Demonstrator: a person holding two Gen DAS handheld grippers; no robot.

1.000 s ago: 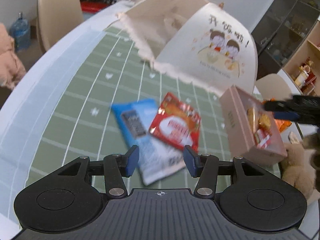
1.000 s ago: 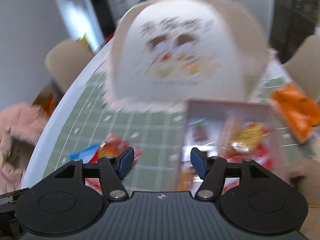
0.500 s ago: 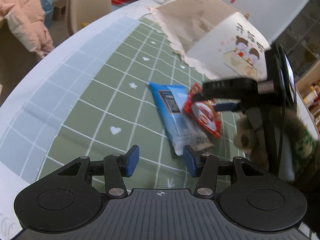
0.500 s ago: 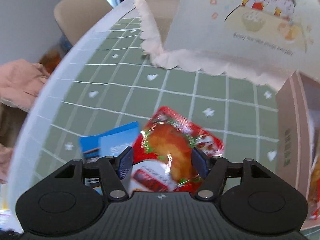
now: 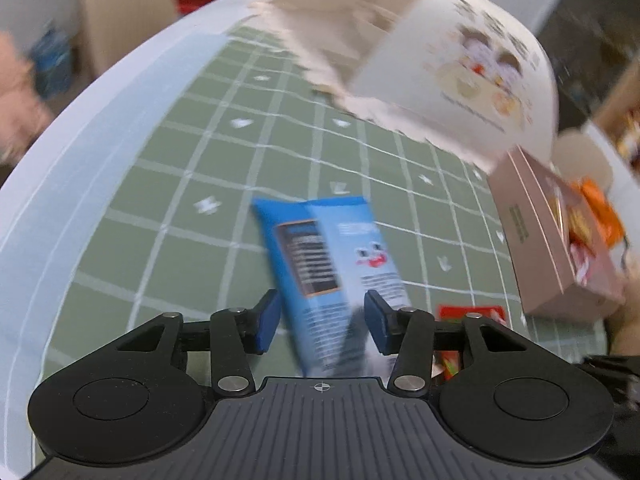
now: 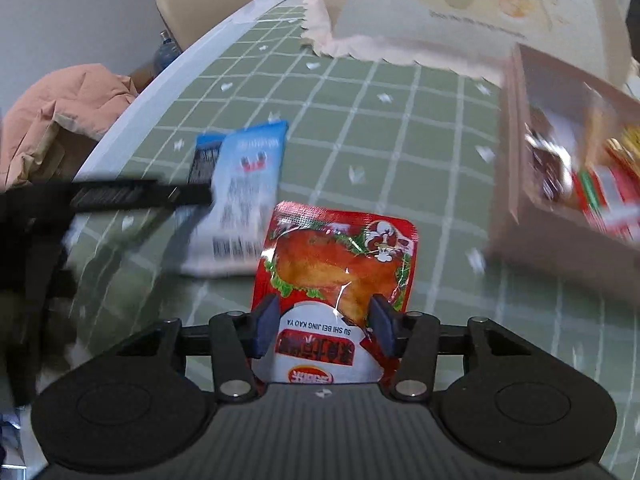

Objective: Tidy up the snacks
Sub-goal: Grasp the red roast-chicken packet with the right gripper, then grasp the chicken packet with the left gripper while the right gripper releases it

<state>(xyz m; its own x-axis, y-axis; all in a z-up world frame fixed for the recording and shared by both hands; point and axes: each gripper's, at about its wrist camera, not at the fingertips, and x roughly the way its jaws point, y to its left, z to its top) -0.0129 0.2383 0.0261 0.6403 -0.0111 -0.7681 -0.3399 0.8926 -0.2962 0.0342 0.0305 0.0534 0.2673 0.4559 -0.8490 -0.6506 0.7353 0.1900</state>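
A blue snack packet [image 5: 332,264] lies on the green checked tablecloth, its near end between the open jaws of my left gripper [image 5: 322,320]. It also shows in the right wrist view [image 6: 240,184]. A red roast-duck packet [image 6: 340,276] sits between the jaws of my right gripper [image 6: 322,326], which stand about as wide as in the earlier frames; whether they grip it I cannot tell. A corner of the red packet [image 5: 468,314] shows at lower right in the left wrist view. A pink box [image 5: 536,240] with several snacks inside stands to the right, and shows in the right wrist view too [image 6: 560,184].
A large white domed food cover [image 5: 440,60] with a cartoon print sits at the back of the table, seen also from the right wrist [image 6: 460,12]. A beige chair [image 6: 200,4] and a pink jacket [image 6: 60,108] are off the table's left edge.
The right gripper has pulled the red packet off the blue one, toward the right. The left gripper has moved in over the blue packet's near end.
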